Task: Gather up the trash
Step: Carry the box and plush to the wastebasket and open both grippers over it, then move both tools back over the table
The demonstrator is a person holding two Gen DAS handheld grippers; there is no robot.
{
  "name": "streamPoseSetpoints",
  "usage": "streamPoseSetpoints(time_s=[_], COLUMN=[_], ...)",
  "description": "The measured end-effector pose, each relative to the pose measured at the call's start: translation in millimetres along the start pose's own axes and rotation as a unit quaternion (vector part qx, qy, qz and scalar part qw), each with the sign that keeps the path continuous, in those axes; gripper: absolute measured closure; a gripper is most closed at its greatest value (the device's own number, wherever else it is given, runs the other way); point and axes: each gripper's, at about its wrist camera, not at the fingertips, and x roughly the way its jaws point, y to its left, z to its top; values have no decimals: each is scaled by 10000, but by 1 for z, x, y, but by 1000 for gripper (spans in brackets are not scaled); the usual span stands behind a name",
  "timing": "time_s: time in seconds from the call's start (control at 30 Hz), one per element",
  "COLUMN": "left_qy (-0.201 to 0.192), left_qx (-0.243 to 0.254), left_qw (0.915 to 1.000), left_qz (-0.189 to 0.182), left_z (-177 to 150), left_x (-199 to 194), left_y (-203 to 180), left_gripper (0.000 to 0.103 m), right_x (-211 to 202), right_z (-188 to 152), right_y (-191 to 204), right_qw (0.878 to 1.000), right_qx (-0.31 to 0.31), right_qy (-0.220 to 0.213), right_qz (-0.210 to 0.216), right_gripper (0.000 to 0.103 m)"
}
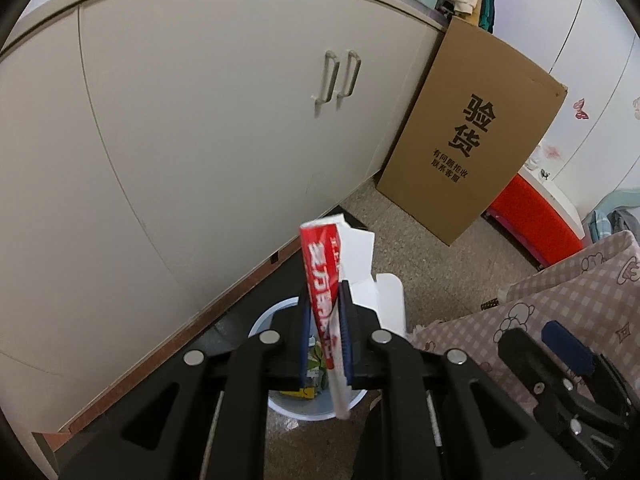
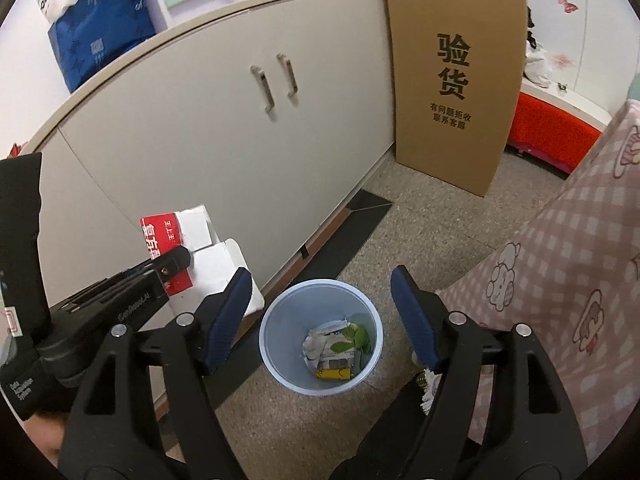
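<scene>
Speckled floor [image 1: 420, 248] ran along a white cabinet [image 1: 200, 128], a cardboard box [image 1: 472, 140] leaning at its end. From the left wrist, the left gripper [image 1: 326, 328] was clamped on a red-and-white carton [image 1: 320, 276], above a pale blue bin [image 1: 280, 400]. From the right wrist, the right gripper [image 2: 320, 316] stood apart and empty over the bin [image 2: 276, 308], which held paper scraps [image 2: 328, 348] and stood near the cabinet's foot; the carton [image 2: 168, 240] hung at left.

**Colours around your pale blue bin**

Your bin [image 2: 320, 336] is pale blue, holding white paper, green leaves and a yellow packet. Left of it, the carton [image 2: 168, 248] you grip is red and white. Behind it stand cream cabinet doors [image 2: 224, 136] and a brown cardboard box [image 2: 456, 80] printed black. Right of it, the cloth [image 2: 560, 280] is pink-and-white check.
</scene>
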Motion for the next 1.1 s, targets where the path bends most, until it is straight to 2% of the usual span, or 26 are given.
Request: streamPoseSetpoints(time_s=[0.07, 0.13, 0.17, 0.2, 0.63, 0.9, 1.1], left_qy=[-63, -135, -161, -213, -449, -790, -1171], left_qx=[-15, -23, -24, -19, 113, 308, 551], left_qw=[10000, 9999, 9999, 9998, 9989, 9960, 9904], left_qz=[14, 13, 36, 55, -74, -266, -492], left_z=[2, 4, 5, 5, 2, -2, -8], left_x=[-1, -4, -5, -8, -53, -103, -150], left_y=[-1, -3, -3, -4, -16, -42, -74], left_gripper=[85, 58, 37, 35, 31, 26, 22], right_x=[-3, -5, -6, -8, -50, -107, -158], right_z=[0, -1, -1, -2, 2, 5, 3], right_y=[-2, -3, -4, -5, -11, -25, -43], right_qw=[10000, 10000, 10000, 9999, 9993, 9962, 9914], right_qx=[32, 67, 79, 90, 144, 257, 386], right_qy=[-24, -37, -35, -41, -337, -827, -1249], right_qz=[7, 12, 14, 18, 29, 2, -37], right_gripper=[32, 31, 31, 31, 30, 29, 27])
